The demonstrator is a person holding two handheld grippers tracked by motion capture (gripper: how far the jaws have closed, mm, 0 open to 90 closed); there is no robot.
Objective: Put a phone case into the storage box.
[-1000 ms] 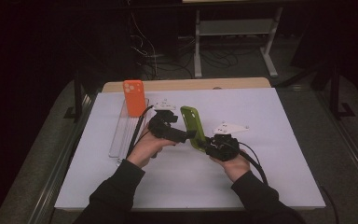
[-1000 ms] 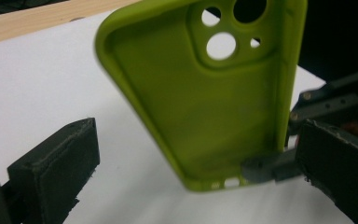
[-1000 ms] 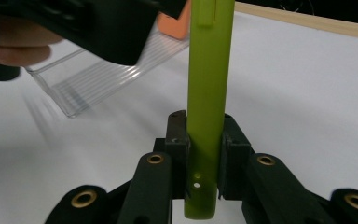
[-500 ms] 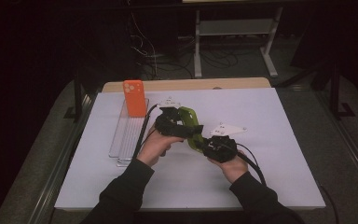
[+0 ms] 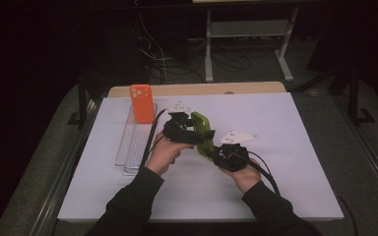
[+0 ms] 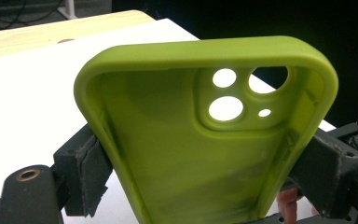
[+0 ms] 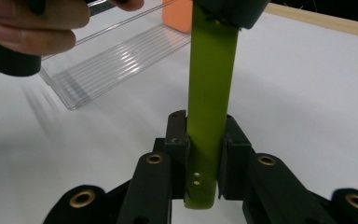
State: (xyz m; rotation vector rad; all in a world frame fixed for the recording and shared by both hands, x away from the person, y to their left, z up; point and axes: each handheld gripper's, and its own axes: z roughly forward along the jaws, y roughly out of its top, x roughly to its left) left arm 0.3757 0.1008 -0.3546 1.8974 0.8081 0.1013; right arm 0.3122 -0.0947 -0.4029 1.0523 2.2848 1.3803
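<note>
R gripper (image 5: 216, 156) is clamped on the bottom end of the green phone case (image 5: 203, 135), held off the white mat (image 5: 285, 147) approx mid-table. L gripper (image 5: 197, 136), just beyond, straddles the case's sides w/ jaws closing in, pads at or nearly on its edges. Further back-left of the case: clear tray (image 5: 134, 142) w/ orange phone (image 5: 142, 103) standing at its far end.

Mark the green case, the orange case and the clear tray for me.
green case (image 6: 168, 158): left gripper view, inner back wall.
orange case (image 5: 142, 103): high view, middle of its back.
clear tray (image 5: 133, 142): high view, ribbed floor.
</note>
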